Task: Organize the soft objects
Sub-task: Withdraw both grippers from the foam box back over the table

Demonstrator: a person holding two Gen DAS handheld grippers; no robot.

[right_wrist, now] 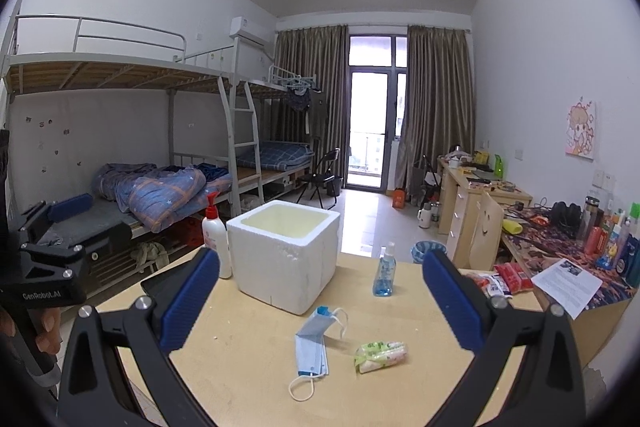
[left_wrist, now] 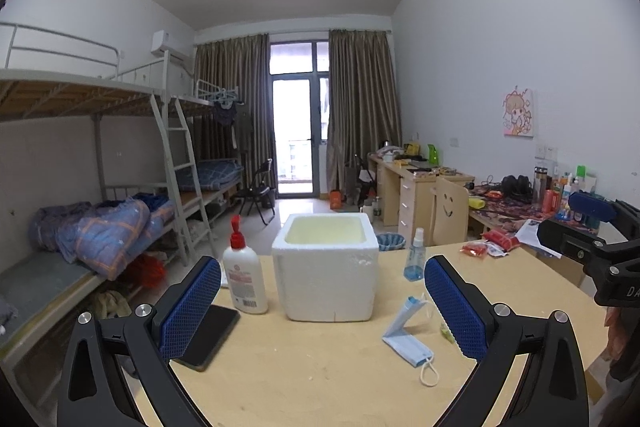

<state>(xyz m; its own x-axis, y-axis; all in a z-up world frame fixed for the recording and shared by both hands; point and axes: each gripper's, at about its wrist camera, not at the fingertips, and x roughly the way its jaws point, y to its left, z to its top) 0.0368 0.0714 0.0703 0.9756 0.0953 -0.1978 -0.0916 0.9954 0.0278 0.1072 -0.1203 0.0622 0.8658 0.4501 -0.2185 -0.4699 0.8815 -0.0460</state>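
A: So what's readable on this desk? The left gripper (left_wrist: 322,307) has its jaws spread wide with nothing between them, same for the right gripper (right_wrist: 320,301), both hovering above the wooden table (right_wrist: 256,367).

B: Only clear text I get is "GenRobot.AI" printed on the left gripper's black body in the right wrist view, with a hand (right_wrist: 42,331) wrapped round the handle below it. In the left view the other gripper's body shows "DA" and then it's cut off.

A: And the soft stuff?

B: Blue face mask (right_wrist: 314,343) lies folded on the table in front of the white foam box (right_wrist: 286,259), ear loop trailing toward the camera. Just right of it sits a small tissue pack (right_wrist: 380,351), green print, too blurry to read.

A: Bottles?

B: White pump bottle (left_wrist: 244,275) with a red top left of the box, label has red text I can't make out. Blue spray bottle (left_wrist: 415,261) to the right. A dark phone (left_wrist: 210,337) lies flat near the pump bottle.
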